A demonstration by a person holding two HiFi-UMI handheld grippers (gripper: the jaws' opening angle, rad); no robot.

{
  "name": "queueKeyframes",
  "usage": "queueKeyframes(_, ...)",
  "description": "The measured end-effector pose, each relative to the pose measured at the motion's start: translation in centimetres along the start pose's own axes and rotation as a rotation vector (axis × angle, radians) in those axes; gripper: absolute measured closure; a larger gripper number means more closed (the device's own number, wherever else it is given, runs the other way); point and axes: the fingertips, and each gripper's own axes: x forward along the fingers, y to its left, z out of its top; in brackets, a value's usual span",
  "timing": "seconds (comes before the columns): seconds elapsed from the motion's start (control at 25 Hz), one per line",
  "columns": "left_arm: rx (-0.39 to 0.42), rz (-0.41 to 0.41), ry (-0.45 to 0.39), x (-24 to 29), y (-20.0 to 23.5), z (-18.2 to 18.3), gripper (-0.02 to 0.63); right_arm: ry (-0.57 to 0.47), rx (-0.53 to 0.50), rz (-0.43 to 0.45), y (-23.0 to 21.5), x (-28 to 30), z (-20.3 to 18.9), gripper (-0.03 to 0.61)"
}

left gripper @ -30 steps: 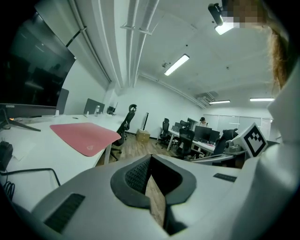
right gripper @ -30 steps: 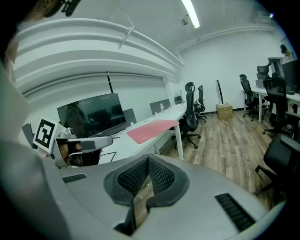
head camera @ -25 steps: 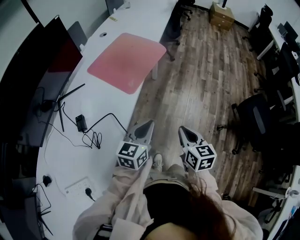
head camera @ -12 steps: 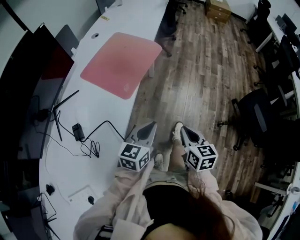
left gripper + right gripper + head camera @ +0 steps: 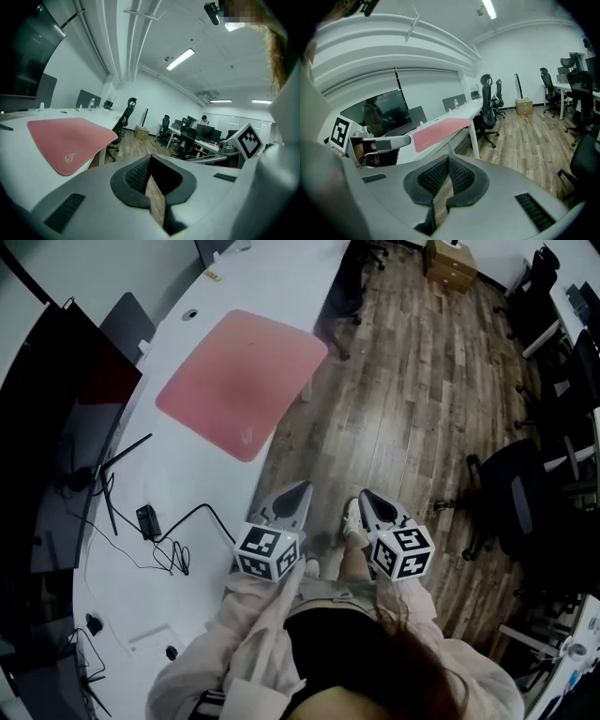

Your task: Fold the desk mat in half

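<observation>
At desk (image 5: 187, 460) edge, unfolded pink desk mat (image 5: 239, 381)

Office: long desk (image 5: 202, 470), monitor (image 5: 66, 409), swivel chairs (image 5: 511, 488)

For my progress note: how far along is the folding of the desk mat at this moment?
Done: nothing yet. The pink desk mat lies flat and unfolded on the white desk.
In hand: nothing. The left gripper and the right gripper are both shut and empty, held well short of the mat.
Left: reach the mat, grasp one edge and fold it over in half.
</observation>
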Motion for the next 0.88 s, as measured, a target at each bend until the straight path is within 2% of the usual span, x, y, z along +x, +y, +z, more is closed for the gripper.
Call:
queueKeyframes(0.32,-0.014,0.074,-0.031,6.4,2.2,3.4,0.589,0.018,-0.043,0.062,-5.4,4.6,4.8,0.566)
queueKeyframes(0.88,-0.081,0.259,-0.075,16.0,7.0,7.1,0.589,0.096,-0.139,0.235,-12.6,14.0,11.4,0.566)
